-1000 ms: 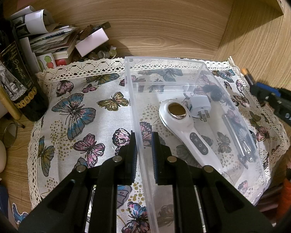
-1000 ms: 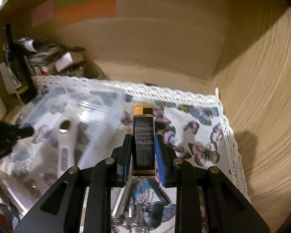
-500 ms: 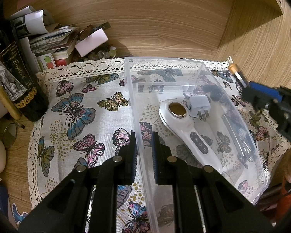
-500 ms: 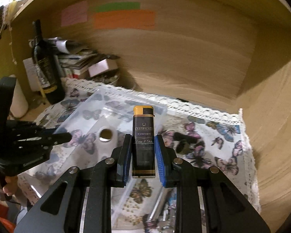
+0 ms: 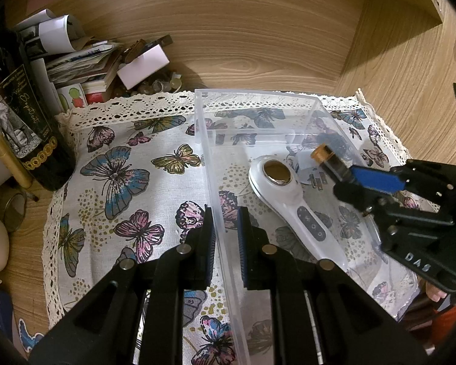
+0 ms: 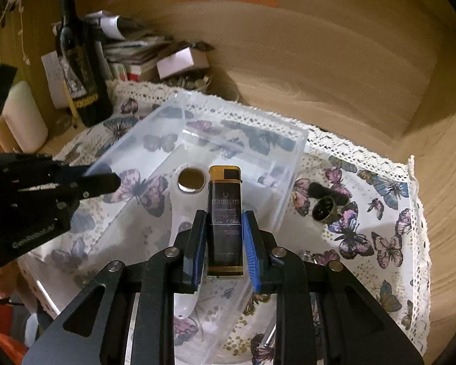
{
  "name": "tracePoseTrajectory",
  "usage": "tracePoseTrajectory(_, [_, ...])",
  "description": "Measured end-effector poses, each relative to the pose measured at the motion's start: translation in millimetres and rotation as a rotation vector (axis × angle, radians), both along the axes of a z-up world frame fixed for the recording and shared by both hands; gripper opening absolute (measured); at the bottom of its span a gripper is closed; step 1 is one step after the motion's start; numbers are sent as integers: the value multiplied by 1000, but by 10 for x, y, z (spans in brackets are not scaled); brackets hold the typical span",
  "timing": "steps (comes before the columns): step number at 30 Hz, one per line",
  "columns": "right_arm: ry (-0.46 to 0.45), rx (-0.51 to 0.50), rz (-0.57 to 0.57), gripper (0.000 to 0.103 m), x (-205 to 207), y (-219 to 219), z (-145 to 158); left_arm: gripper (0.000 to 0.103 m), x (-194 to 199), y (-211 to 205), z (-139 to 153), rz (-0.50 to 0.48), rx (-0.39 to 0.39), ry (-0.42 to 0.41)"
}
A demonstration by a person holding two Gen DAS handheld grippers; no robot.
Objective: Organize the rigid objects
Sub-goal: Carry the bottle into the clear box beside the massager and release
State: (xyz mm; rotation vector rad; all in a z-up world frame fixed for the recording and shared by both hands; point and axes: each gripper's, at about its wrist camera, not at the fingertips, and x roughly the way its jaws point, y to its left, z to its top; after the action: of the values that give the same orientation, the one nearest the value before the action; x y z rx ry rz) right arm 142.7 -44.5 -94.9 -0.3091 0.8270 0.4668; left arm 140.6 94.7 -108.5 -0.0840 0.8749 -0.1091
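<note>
Right hand-held gripper [image 6: 224,237] has swung in over the clear plastic bin [image 5: 258,97] since half a second ago, now hanging above its right side, clenched on a black lighter [image 6: 225,219] with amber cap; in the left view the lighter [image 5: 329,161] pokes out over the bin interior, above the white plug adapter [image 5: 307,170]. Left hand-held gripper [image 5: 226,228] unchanged: pads straddle the bin's left wall near its front end; jaws nearly closed on that wall, though actual contact is hard to confirm. Bin sits on the butterfly cloth [image 5: 121,182], right of centre, long axis running front to back. Inside: white handheld device [image 5: 288,200] with round gold-rimmed window, lying diagonally, head toward the back, handle toward the front-right; plug adapter just beside its head. On the cloth outside the bin, toward the right edge: small dark round metal object [image 6: 326,208]. Back-left corner of the worktop: wine bottle [image 5: 21,127], stack of papers and books [image 5: 76,64], small white box [image 5: 143,67].
</note>
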Motion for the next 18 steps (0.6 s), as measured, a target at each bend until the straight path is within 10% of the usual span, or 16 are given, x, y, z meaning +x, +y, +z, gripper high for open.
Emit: tracePoseTrajectory(18, [15,11,21,26,-45,17,27,12,0,1,-1,0,0,0])
